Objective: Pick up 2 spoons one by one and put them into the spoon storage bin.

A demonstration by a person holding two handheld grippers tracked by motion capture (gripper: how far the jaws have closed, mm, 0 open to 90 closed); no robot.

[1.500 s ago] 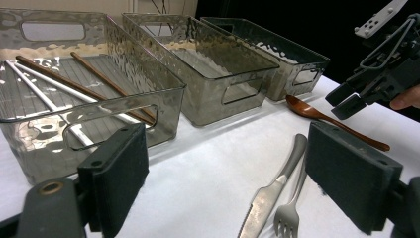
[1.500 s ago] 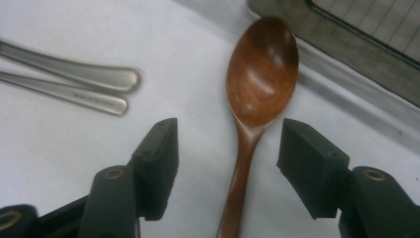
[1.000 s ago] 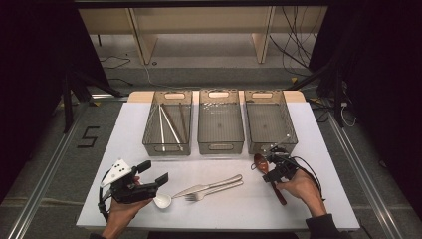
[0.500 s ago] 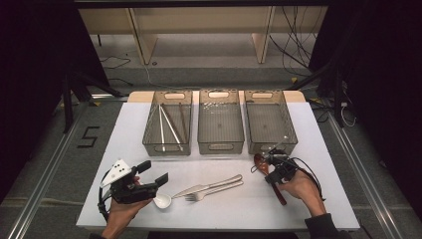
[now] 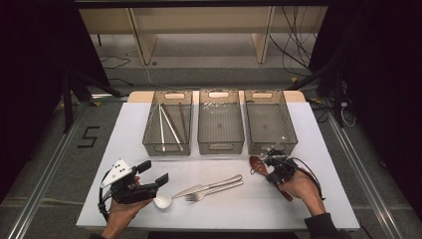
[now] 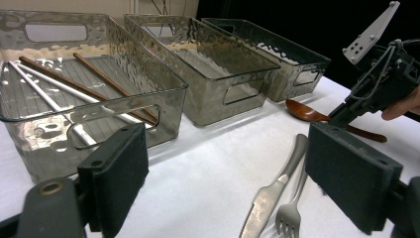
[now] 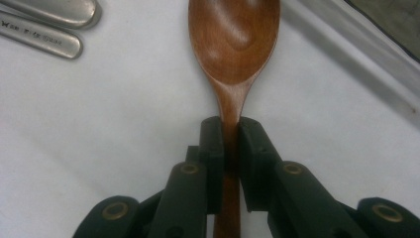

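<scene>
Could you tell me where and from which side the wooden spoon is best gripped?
Probably at the thin neck just behind the bowl, from above along the handle. The wooden spoon lies flat on the white table, and the right gripper has just closed across that narrow neck, where the pads span it easily.

From above, my right gripper (image 5: 272, 167) has just been closing on what looks like a brown wooden spoon (image 5: 259, 165) below the right bin (image 5: 269, 121); my left gripper (image 5: 157, 175) hangs open near a white spoon (image 5: 162, 200)
</scene>
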